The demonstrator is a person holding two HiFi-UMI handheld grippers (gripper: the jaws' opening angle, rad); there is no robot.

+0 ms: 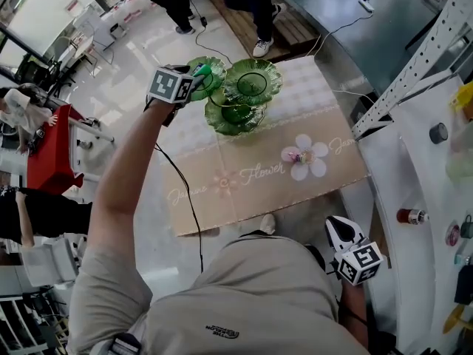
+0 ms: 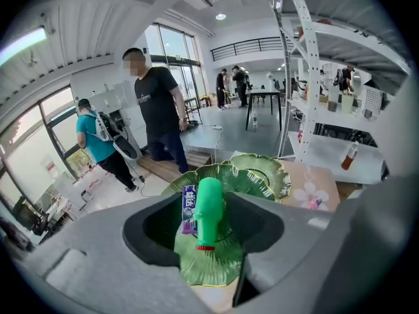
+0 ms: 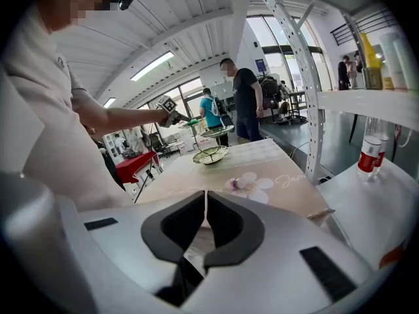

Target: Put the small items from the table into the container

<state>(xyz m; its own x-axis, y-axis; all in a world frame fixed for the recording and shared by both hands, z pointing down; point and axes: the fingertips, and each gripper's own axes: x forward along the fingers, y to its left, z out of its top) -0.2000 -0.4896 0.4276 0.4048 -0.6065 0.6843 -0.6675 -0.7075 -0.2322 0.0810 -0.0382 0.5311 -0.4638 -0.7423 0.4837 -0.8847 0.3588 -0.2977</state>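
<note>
A three-plate green glass dish stand (image 1: 251, 81) stands at the far end of the flower-print tablecloth (image 1: 244, 183). My left gripper (image 1: 199, 72) reaches over its left plate (image 2: 216, 267). In the left gripper view a bright green bottle-shaped item (image 2: 209, 208) and a purple packet (image 2: 190, 208) sit between the wide-open jaws, with a gap on each side. My left gripper (image 2: 206, 234) is open. A small pink-and-purple item (image 1: 293, 155) lies on the printed white flower. My right gripper (image 1: 338, 231) hangs by my waist, shut and empty, its jaws (image 3: 206, 208) pointing at the table.
A white perforated shelf unit (image 1: 414, 72) stands to the right, carrying a red bottle (image 1: 410, 216) and other small goods. A black cable (image 1: 185, 191) runs along the table's left side. People stand beyond the table's far end. A red cart (image 1: 48, 150) is at the left.
</note>
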